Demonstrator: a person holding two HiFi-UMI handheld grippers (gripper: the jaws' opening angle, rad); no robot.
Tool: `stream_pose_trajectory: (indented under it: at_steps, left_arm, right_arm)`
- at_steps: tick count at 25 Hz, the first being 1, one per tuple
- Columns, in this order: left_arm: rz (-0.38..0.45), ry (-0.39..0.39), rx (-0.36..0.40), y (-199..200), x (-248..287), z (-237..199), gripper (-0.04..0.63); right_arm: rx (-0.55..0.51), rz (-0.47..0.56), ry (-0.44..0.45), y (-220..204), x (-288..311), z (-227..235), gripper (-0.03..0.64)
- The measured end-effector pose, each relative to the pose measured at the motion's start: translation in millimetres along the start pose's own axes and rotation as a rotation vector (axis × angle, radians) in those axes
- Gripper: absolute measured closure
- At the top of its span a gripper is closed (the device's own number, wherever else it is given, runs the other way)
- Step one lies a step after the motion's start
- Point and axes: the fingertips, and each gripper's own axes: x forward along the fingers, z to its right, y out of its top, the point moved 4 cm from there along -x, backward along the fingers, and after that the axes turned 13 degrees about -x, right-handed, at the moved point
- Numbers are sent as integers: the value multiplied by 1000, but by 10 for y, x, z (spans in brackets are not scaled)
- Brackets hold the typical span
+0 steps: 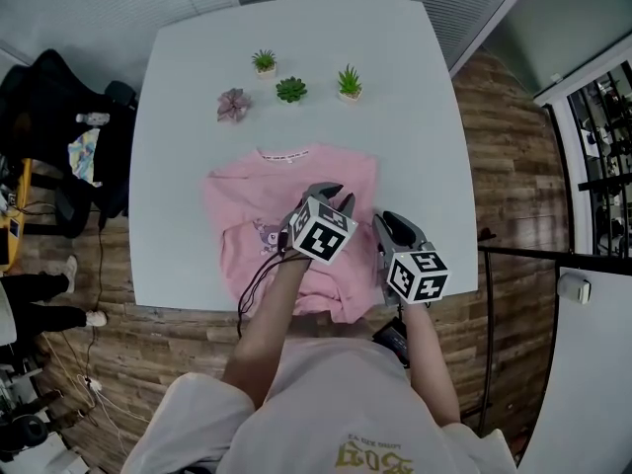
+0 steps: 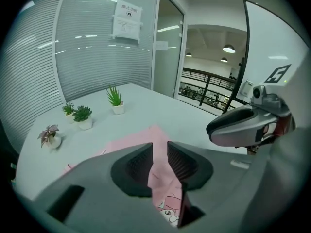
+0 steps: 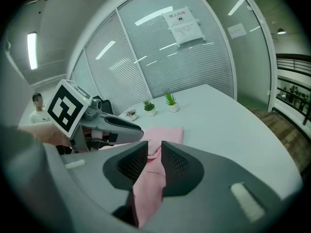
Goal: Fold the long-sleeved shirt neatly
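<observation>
A pink long-sleeved shirt with a cartoon print lies partly folded on the white table, collar towards the far side. My left gripper hovers over the shirt's right half; in the left gripper view its jaws stand a little apart, with pink cloth showing in the gap and not pinched. My right gripper is at the shirt's right edge. In the right gripper view a bunched fold of the shirt sits pressed between its jaws. The two grippers are close beside each other.
Three small potted plants and a purple one stand in a row at the table's far side. A dark chair with bags stands left of the table. A glass wall lies beyond, and the table's near edge is by my body.
</observation>
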Motion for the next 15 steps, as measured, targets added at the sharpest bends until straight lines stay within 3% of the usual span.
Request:
stream_pose_trajectory:
  at_steps: [8, 15]
  left_arm:
    - [61, 23, -22, 28, -476, -188, 482]
    - [112, 85, -88, -228, -1149, -640, 480]
  right_arm:
    - [48, 20, -17, -3, -47, -81, 517]
    - [95, 64, -35, 75, -110, -289, 514]
